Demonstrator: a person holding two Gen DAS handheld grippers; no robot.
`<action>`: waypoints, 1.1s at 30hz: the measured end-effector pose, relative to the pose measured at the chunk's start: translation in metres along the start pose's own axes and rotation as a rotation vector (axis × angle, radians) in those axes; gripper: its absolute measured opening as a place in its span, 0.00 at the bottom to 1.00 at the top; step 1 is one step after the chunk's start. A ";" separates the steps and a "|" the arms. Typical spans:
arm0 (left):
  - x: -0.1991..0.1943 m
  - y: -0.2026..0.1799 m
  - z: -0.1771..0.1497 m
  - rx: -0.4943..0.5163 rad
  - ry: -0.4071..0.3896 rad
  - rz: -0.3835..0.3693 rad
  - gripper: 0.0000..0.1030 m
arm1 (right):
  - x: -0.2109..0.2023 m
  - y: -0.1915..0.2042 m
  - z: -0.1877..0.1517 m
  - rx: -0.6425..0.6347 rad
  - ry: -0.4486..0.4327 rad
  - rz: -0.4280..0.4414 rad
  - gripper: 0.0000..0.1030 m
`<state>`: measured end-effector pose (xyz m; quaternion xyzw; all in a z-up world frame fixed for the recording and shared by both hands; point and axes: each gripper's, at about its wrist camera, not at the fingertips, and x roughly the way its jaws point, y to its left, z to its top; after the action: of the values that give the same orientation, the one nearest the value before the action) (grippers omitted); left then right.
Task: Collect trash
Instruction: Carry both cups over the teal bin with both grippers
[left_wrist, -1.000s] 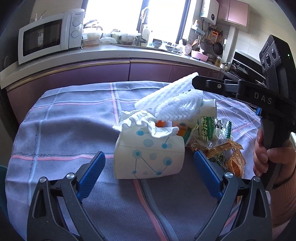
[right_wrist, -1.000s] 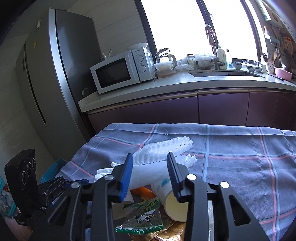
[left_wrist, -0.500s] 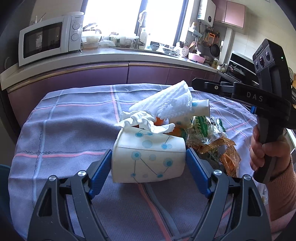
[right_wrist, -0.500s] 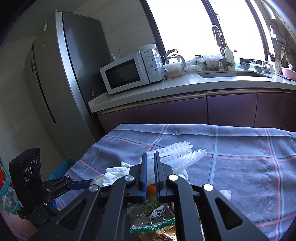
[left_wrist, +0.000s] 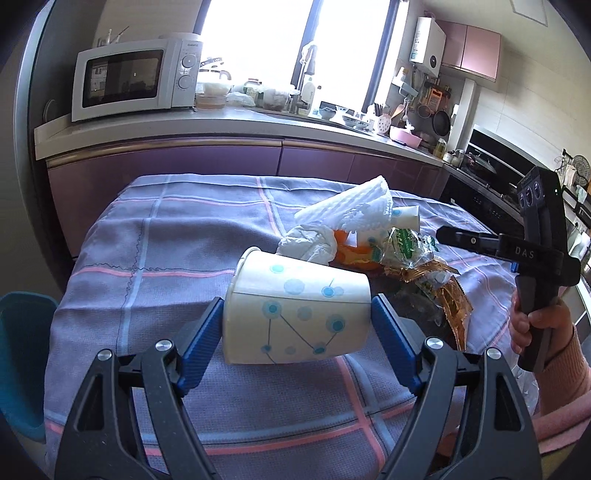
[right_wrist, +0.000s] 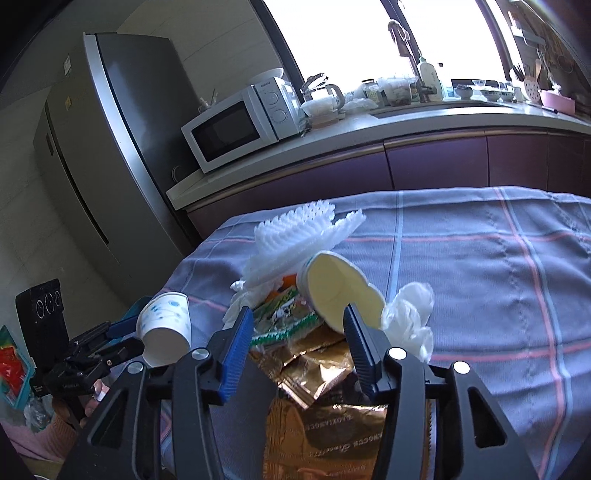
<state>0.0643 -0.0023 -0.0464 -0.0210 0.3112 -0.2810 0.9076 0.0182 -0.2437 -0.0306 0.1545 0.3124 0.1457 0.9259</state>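
My left gripper (left_wrist: 295, 332) is shut on a white paper cup with blue dots (left_wrist: 295, 314), held on its side above the table; it also shows in the right wrist view (right_wrist: 164, 328). My right gripper (right_wrist: 295, 350) is open and empty above the trash pile. The pile holds white foam netting (right_wrist: 299, 232), a second paper cup (right_wrist: 340, 288), crumpled tissue (right_wrist: 410, 317), a green wrapper (right_wrist: 284, 317) and gold foil wrappers (right_wrist: 321, 373). The right gripper's handle (left_wrist: 535, 258) shows at the right of the left wrist view.
The table wears a purple checked cloth (left_wrist: 177, 240). A kitchen counter with a microwave (left_wrist: 136, 81) runs behind it. A fridge (right_wrist: 107, 155) stands at the left. A blue bin (left_wrist: 22, 354) sits by the table's left edge.
My left gripper closed on the dotted cup and lifted it clear of the pile. My right gripper let go of the foam netting, opened and drew back over the wrappers.
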 end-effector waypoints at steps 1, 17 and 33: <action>-0.003 0.002 -0.002 -0.007 -0.003 0.004 0.77 | 0.003 0.000 -0.002 0.012 0.011 0.007 0.48; -0.029 0.034 -0.016 -0.083 -0.020 0.054 0.77 | 0.018 0.001 -0.012 0.110 0.032 0.099 0.04; -0.044 0.048 -0.019 -0.112 -0.045 0.084 0.77 | 0.024 0.005 0.009 -0.046 -0.039 -0.119 0.03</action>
<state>0.0485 0.0635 -0.0470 -0.0648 0.3065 -0.2241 0.9228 0.0412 -0.2327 -0.0344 0.1171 0.2995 0.0944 0.9422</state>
